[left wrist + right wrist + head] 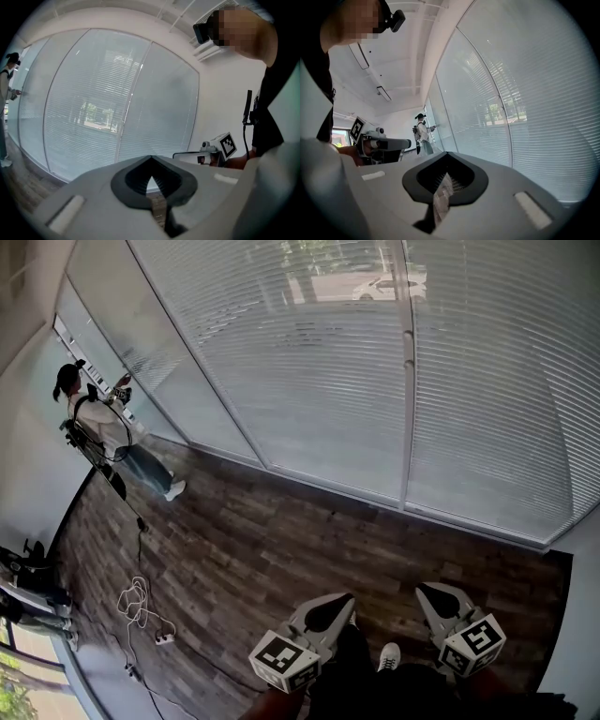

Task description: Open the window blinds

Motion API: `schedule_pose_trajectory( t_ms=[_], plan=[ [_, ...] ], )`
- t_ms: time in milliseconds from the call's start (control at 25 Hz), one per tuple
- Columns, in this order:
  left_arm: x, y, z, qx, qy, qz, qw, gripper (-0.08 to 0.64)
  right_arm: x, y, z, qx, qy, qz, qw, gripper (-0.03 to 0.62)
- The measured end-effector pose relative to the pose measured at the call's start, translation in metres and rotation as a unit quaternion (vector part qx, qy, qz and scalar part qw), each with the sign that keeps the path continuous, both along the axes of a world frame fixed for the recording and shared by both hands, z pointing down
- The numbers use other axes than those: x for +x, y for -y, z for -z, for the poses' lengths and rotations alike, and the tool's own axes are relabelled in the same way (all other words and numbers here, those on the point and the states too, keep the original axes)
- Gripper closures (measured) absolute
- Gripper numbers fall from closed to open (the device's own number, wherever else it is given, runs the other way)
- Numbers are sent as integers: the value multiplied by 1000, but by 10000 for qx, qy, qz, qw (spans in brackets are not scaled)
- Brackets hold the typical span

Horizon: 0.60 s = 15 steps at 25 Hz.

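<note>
While they sit at the bottom of the frame, your left gripper [339,604] and right gripper [429,594] are both pressed together, empty; the blinds [319,381] hang lowered across the top.

The pale window blinds [319,381] hang fully lowered, their horizontal slats tilted nearly shut, outdoors showing faintly through.

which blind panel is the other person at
The far-left white slatted blind panel: the person in a white top stands there; the others have nobody.
</note>
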<state>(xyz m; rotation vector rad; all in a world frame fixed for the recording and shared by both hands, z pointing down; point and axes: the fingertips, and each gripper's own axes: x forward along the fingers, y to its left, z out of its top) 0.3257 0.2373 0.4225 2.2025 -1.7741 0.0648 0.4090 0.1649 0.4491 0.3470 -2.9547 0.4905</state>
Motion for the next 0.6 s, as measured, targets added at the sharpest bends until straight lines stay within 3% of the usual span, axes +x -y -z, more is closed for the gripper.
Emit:
schedule_pose_trajectory(
  t_ms=[120,240,600],
  plan=[
    [-21,12,-6,158,7,-44,9999,560,-22,9,-7,18,-43,34,10000,566],
    [-46,22,-8,-18,-93,11,10000,560,-44,20,-8,-5,-93,7,10000,566],
    [-139,68,-1,12,-209,20,9998,560,-126,63,-9,-95,-406,-83,9991,566]
  ],
)
